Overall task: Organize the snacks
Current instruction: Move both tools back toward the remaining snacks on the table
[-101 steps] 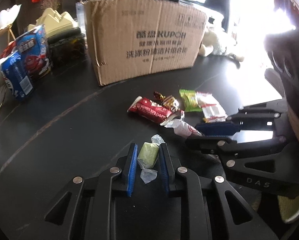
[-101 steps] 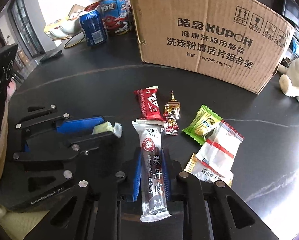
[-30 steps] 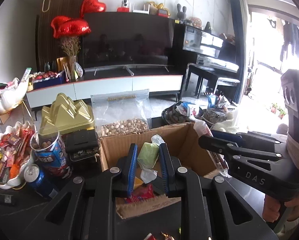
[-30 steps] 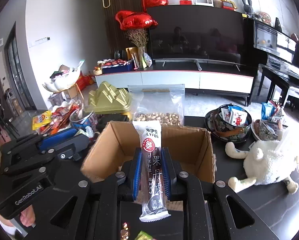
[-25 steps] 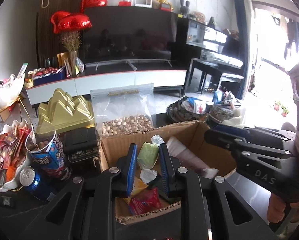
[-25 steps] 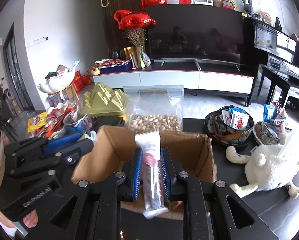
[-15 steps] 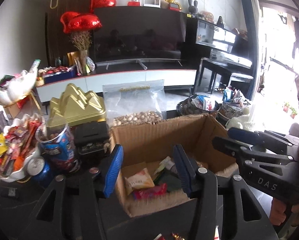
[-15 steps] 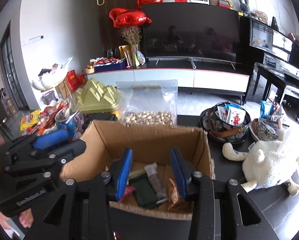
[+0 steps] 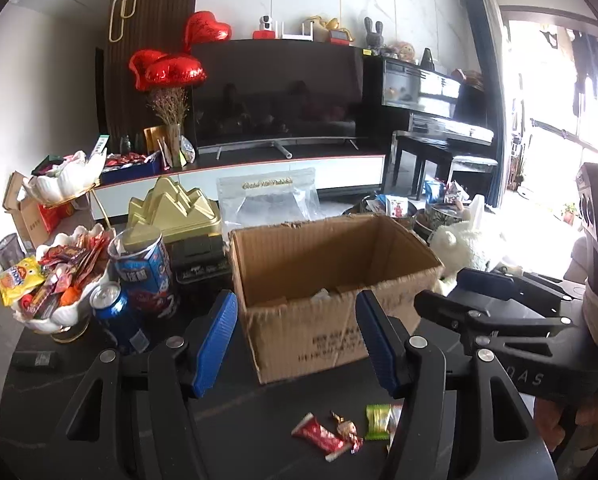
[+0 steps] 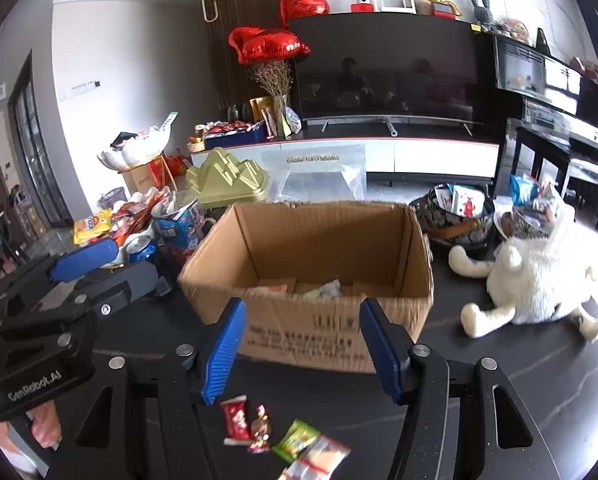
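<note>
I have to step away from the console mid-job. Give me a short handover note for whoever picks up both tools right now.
Left tool: open, holding nothing, in front of the cardboard box.
Right tool: open, holding nothing, also facing the box.
Done: several snacks already lie on the box floor.
Left: four wrapped snacks on the dark table in front of the box: red packet, gold-wrapped candy, green packet, white packet.
Suggested next: lower a tool to the nearest packet.

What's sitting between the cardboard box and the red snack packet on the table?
Nothing: in the right wrist view, only bare black tabletop lies between the open brown cardboard box and the red snack packet. The left wrist view agrees.
</note>
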Motion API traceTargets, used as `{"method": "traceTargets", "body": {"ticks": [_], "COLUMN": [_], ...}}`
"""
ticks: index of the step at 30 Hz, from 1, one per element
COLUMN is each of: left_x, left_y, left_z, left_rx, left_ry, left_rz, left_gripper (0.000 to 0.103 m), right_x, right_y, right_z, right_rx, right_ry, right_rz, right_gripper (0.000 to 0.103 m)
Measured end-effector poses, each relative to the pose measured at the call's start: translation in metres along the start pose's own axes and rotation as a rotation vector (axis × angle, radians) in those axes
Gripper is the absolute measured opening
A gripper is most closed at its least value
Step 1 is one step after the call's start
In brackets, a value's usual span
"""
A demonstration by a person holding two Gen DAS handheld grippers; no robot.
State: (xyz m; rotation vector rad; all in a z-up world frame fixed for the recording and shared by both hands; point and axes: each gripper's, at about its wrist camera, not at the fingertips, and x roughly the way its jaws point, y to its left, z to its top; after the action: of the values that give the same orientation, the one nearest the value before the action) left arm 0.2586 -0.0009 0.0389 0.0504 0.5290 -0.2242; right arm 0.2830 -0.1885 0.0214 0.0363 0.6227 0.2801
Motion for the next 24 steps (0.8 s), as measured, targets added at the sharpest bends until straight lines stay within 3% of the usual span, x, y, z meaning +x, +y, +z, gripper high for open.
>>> {"method": "traceTargets", "body": {"ticks": [4,13,24], "left_x": [-0.008,0.009,0.045], "left_y": [-0.002,0.007,0.001], "left_z": [-0.018,-0.062,-0.098], "left_rx": [0.007,-0.044,-0.028], "left_ry": [0.004,0.105,0.215], "left_rz": [-0.006,-0.016,-0.003], "left_gripper": [0.064,0.064,0.064], "right_x": [-0.012,-0.013,0.022], "right_y": [0.001,0.004,-0.019], "right_z": [-0.017,-0.060,-0.111], "right_rx": [0.021,0.053,0.199], "right_ry": [-0.011,0.016,0.143], "right_rz": [-0.032,-0.120,-0.107], "right_gripper": [0.062,0.062,0.062]}}
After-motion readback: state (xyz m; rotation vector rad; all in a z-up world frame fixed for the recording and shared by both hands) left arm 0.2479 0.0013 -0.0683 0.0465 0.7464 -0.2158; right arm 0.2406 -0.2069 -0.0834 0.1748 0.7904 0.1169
